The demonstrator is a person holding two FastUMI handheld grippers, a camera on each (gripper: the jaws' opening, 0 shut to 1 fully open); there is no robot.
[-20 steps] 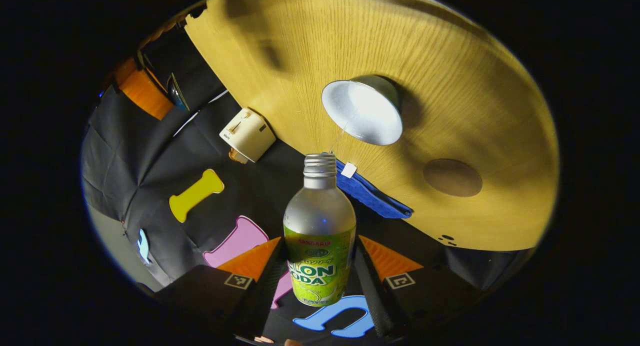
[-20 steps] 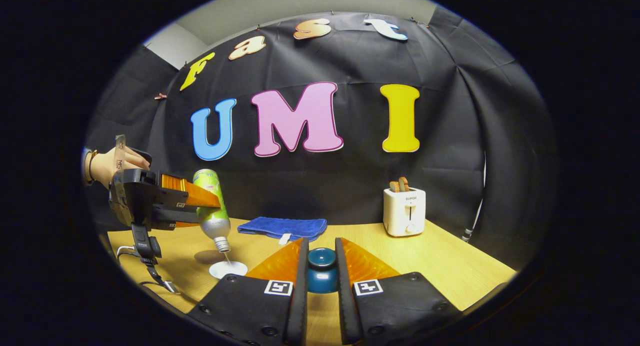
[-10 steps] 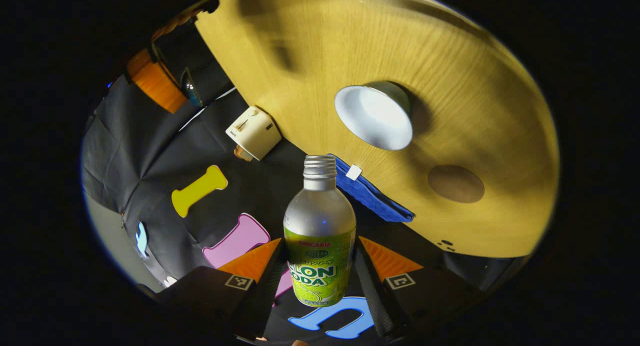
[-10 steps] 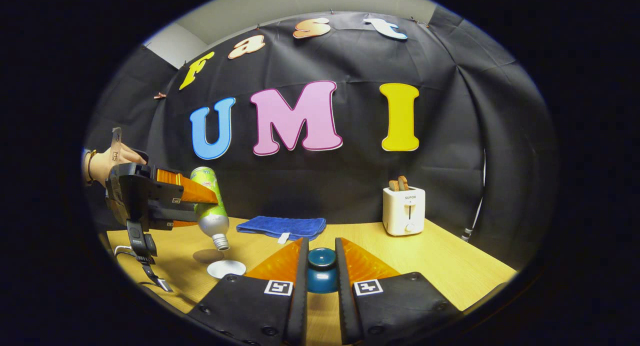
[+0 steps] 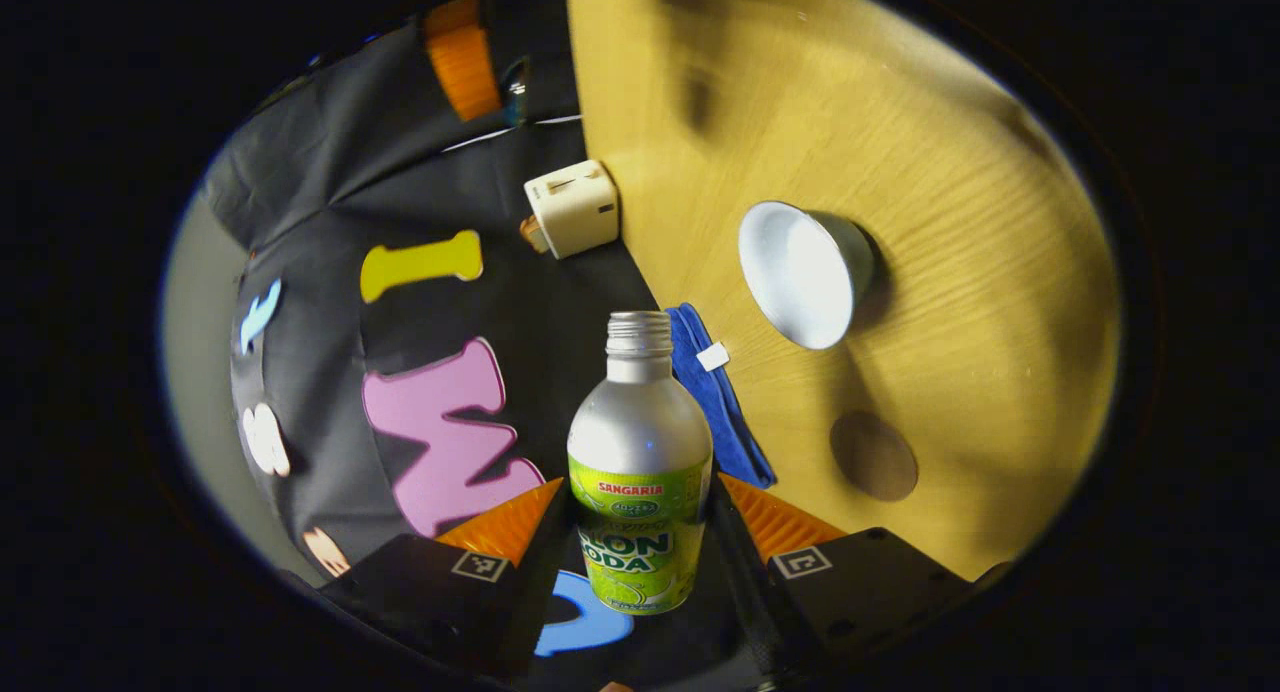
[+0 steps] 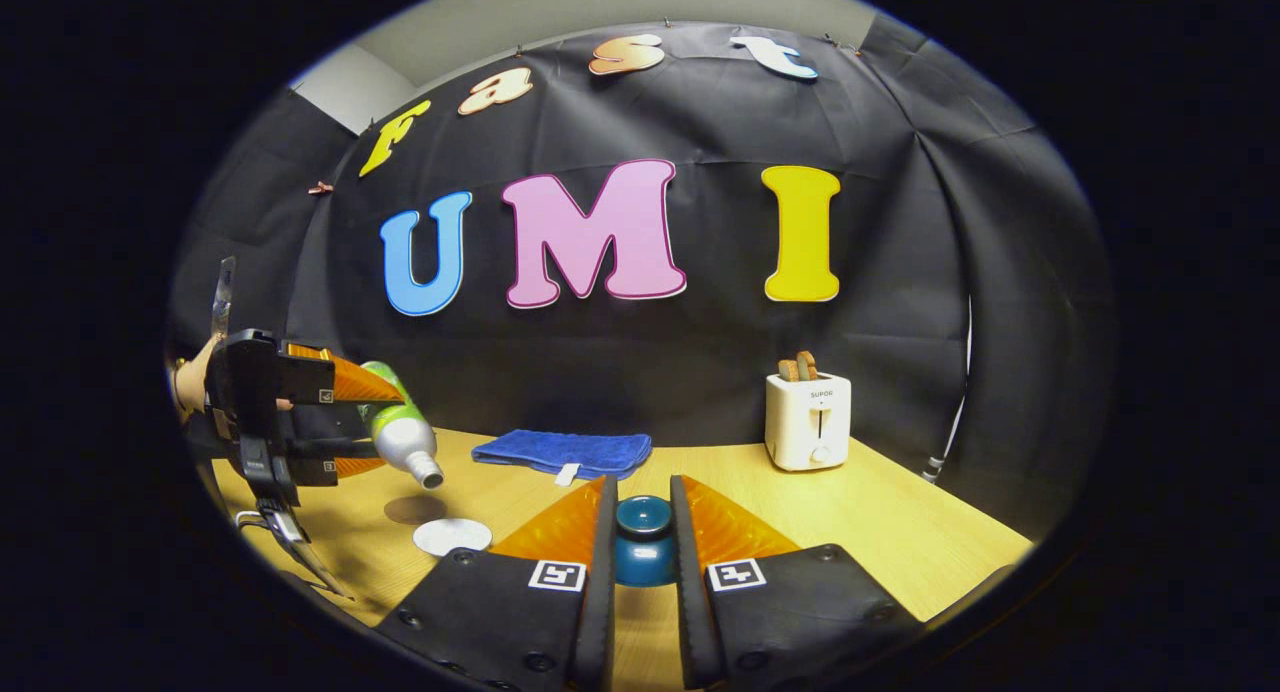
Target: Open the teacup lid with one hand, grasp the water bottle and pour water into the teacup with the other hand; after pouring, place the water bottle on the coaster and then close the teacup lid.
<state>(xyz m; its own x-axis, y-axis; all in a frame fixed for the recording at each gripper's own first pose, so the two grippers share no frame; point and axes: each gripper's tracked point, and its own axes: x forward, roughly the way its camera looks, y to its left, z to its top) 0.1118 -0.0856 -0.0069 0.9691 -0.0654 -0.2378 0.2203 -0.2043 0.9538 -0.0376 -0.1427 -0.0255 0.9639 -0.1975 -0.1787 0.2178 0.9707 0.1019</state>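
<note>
Right gripper view: teacup [image 6: 452, 536] half-hidden.

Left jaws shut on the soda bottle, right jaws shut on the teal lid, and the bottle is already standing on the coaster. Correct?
Not quite. The bottle isn't on the coaster: the right gripper view shows it tilted in the air in the left gripper, with the coaster bare. The rest holds: the right gripper grips the teal lid.
</note>
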